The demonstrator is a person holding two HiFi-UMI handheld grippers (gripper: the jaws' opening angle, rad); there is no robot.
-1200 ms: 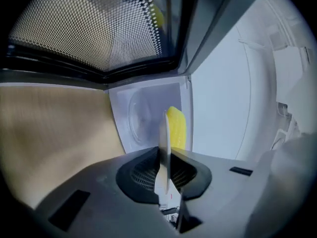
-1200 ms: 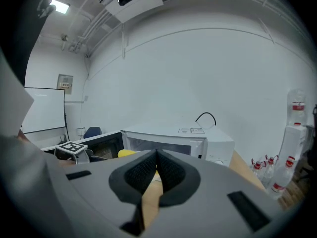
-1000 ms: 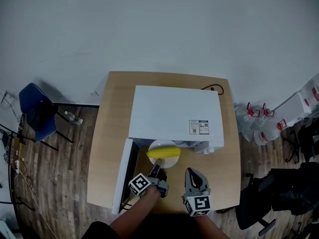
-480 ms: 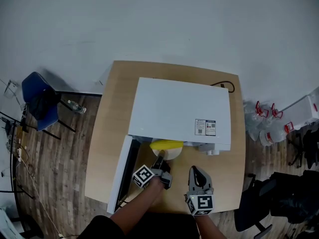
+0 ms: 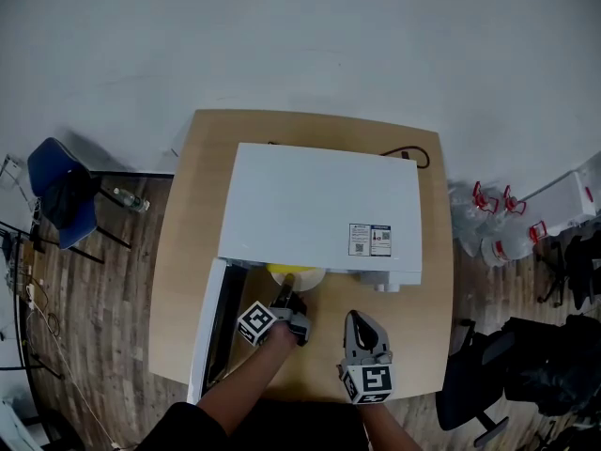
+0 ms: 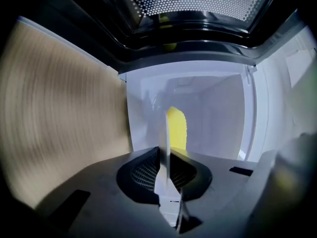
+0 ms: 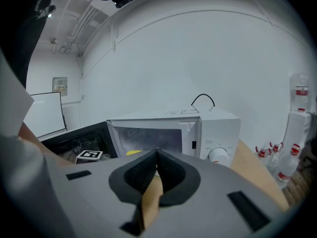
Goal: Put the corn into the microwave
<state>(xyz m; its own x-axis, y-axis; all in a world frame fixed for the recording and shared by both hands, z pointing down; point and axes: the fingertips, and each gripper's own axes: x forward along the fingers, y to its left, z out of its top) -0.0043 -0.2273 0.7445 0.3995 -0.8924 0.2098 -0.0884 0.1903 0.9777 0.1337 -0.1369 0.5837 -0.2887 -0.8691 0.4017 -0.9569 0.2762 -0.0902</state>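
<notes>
A yellow corn cob (image 5: pixel 282 271) lies on a white plate (image 5: pixel 302 277) that is mostly under the roof of the white microwave (image 5: pixel 319 209). The microwave's door (image 5: pixel 208 332) hangs open to the left. My left gripper (image 5: pixel 285 299) is shut on the plate's near rim. In the left gripper view the plate (image 6: pixel 165 148) stands edge-on between the jaws, with the corn (image 6: pixel 177 128) beyond it inside the white cavity (image 6: pixel 218 108). My right gripper (image 5: pixel 362 325) hovers shut and empty over the table in front of the control panel (image 7: pixel 218 152); the corn (image 7: pixel 132 152) shows through the opening.
The microwave fills most of the wooden table (image 5: pixel 183 214); a black cable (image 5: pixel 413 156) loops behind it. A blue chair (image 5: pixel 56 195) stands left of the table. Clear bottles with red caps (image 5: pixel 488 224) and dark gear (image 5: pixel 545 355) sit on the floor to the right.
My left gripper has carried the plate and corn forward and down into the microwave opening, so most of the plate is now hidden under its roof. The right gripper has sunk a little.
</notes>
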